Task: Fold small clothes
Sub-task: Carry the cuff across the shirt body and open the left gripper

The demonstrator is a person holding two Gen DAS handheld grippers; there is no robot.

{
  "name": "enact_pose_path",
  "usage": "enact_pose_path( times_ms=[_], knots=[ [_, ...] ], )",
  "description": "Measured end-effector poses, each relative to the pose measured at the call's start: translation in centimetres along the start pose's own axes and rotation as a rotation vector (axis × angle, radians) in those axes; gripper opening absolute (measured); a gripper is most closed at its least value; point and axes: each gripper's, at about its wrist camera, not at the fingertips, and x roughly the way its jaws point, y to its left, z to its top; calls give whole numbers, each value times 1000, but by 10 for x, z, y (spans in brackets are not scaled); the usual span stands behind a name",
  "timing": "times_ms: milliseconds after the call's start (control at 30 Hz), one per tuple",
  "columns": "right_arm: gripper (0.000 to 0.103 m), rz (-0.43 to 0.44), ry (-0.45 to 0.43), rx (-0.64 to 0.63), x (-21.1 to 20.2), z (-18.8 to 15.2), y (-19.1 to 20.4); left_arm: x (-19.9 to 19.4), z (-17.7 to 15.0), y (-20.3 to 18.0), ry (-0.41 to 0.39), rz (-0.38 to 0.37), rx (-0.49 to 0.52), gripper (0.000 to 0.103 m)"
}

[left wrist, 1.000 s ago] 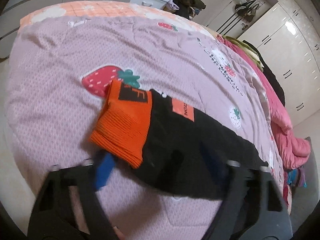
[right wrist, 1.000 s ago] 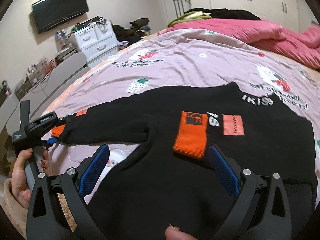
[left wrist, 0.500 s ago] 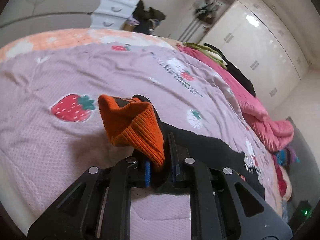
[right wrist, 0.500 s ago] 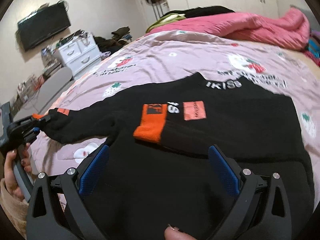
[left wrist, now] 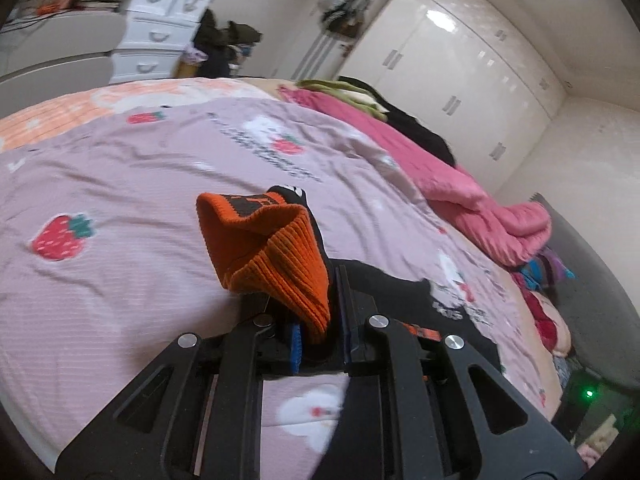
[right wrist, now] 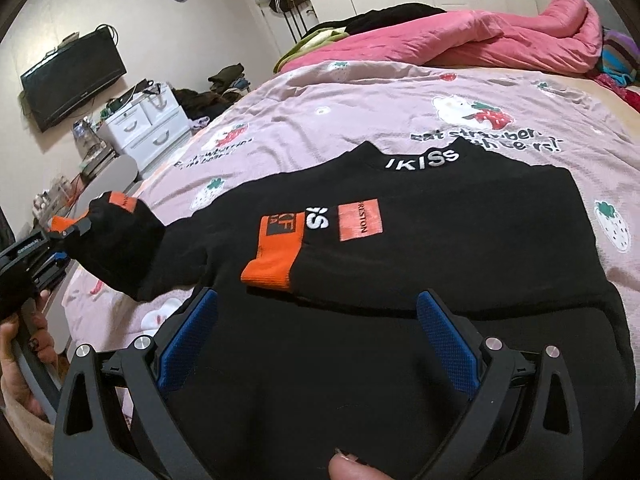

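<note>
Orange ribbed knit fills the space between the left gripper's [left wrist: 320, 332] 2 fingers: they are pinched tight on the orange cuff [left wrist: 276, 256] of the black sweater's [right wrist: 400, 280] sleeve, which bunches up and stands out at 12 o'clock from the fingertips, lifted off the lilac strawberry-print bedspread [left wrist: 120, 184]. From the right wrist camera, that raised sleeve [right wrist: 120, 248] hangs at 9 o'clock, with the left gripper [right wrist: 64, 236] clamped at its end.

The sweater's body lies flat on the bedspread [right wrist: 360, 108], collar at 12 o'clock, the other sleeve folded across the chest so its orange cuff [right wrist: 272, 256] rests near the middle. The right gripper [right wrist: 320, 320] hovers over the lower part of the sweater with its 2 blue-padded fingers [right wrist: 448, 340] spread wide, holding nothing; the folded cuff sits just beyond the gap, toward 11 o'clock. A pink quilt [right wrist: 480, 36] is heaped at 1 o'clock.
</note>
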Motion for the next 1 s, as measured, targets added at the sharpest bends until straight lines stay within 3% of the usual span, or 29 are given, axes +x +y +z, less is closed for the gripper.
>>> enact_pose_path(
  times_ms=[400, 1000],
  knots=[
    [99, -24, -28, 71, -11, 7, -25, 20, 5, -67, 9, -118, 115, 7],
    [99, -132, -101, 266, -46, 15, -106, 61, -18, -153, 134, -296, 273, 7]
  ],
)
